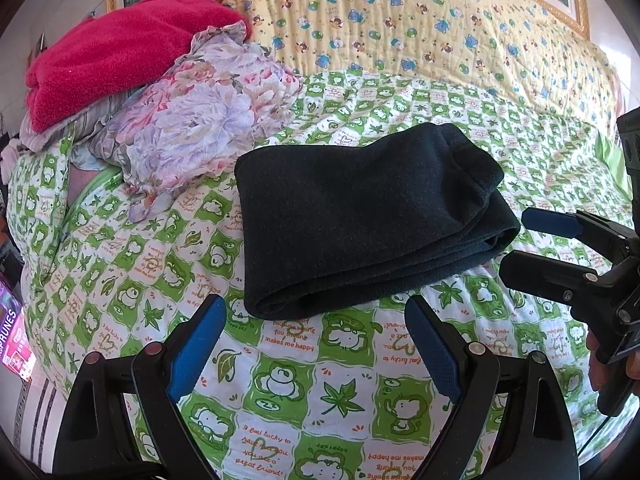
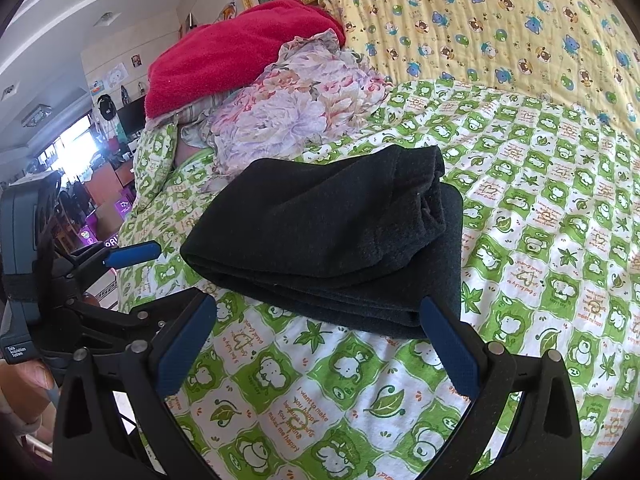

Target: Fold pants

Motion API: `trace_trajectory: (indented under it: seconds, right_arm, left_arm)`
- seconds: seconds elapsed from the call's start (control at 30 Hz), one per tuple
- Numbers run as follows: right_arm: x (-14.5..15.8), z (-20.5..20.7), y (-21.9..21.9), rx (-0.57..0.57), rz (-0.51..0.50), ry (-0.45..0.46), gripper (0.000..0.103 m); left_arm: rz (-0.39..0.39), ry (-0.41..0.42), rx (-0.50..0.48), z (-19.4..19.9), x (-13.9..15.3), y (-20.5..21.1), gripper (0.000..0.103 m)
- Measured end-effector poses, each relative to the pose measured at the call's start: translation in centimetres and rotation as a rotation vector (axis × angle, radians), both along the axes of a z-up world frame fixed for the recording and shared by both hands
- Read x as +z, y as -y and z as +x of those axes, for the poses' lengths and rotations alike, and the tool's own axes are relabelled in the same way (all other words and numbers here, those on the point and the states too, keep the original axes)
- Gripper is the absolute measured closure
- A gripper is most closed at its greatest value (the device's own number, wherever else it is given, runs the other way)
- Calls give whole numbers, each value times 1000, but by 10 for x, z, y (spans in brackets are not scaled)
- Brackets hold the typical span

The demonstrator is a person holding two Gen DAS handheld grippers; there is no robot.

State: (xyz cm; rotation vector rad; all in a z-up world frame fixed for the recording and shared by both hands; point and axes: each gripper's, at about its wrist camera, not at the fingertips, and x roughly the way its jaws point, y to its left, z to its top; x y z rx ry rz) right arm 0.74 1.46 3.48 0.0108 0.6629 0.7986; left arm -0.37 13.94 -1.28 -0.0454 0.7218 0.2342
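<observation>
1. On the bed (image 1: pixel 132 292), toward the middle of its green-and-white checked cover, the black pants (image 1: pixel 360 216) lie as a compact, stacked rectangle with several layers showing along the near edge.
2. Judging by that bundle, the folding looks essentially done; the step in hand seems to be letting go and checking the result.
3. Left gripper (image 1: pixel 316 344): its blue-padded fingers (image 1: pixel 196 356) stand wide apart and hold nothing. They sit just short of the near edge of the pants, one finger near the bundle's near-left corner, the other further right, apart from the cloth.
4. Right gripper (image 2: pixel 320 344): its fingers (image 2: pixel 186 352) are also spread wide and empty. The right-hand finger's tip overlaps the bundle's near corner in the right wrist view; whether it touches the cloth I cannot tell.
5. From the left wrist view, the right gripper is near the bundle's right end, beside the stacked fold edges.
6. If anything remains, the next move would call for a light press or tidy of the slightly uneven top layer at the far right corner, without dragging the stack apart, or simply pulling both grippers away.
7. Beyond the pants, toward the far left corner of the bed, a floral cloth (image 1: pixel 188 128) and a red blanket (image 1: pixel 112 52) are piled, and a yellow quilt (image 1: pixel 400 16) lies along the far edge.
</observation>
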Motion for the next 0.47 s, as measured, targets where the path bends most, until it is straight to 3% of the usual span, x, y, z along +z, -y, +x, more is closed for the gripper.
trace_trajectory:
  seconds: [0.47]
  right_arm:
    - [2,4,2,-24,19,-6,2]
  left_arm:
    - [-5,45,5,11,17,-4,12]
